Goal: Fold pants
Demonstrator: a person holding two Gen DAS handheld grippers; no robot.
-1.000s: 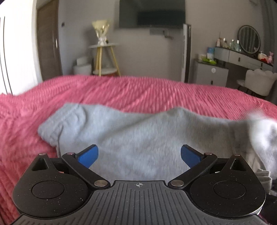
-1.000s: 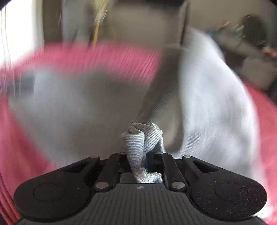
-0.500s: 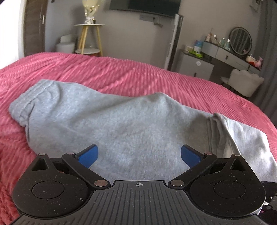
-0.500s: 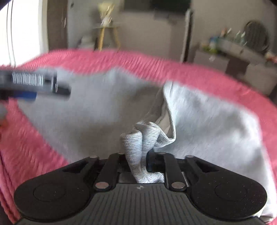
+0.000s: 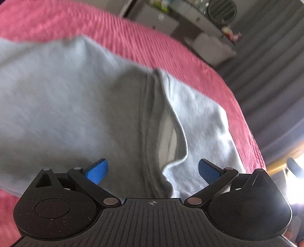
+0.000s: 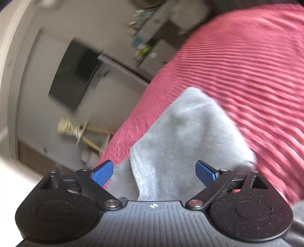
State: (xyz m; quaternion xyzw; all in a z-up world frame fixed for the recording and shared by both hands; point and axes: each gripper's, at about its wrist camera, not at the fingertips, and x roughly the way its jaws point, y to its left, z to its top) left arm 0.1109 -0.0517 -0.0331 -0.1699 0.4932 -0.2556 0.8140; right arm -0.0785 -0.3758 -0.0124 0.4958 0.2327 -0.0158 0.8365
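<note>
Grey sweatpants lie on the pink ribbed bedspread, with one part folded over so a seam and fold edge run down the middle. My left gripper is open just above the fold, holding nothing. In the right wrist view the pants lie under my right gripper, which is open and empty; the view is tilted and blurred.
The bedspread fills the right of the right wrist view. Beyond the bed are a wall TV, a yellow-legged side table, a dresser with a round mirror and grey curtains.
My right gripper has opened and let go of the ribbed cuff, and has swung and rolled. My left gripper has moved right, over the fold; it stays open.
</note>
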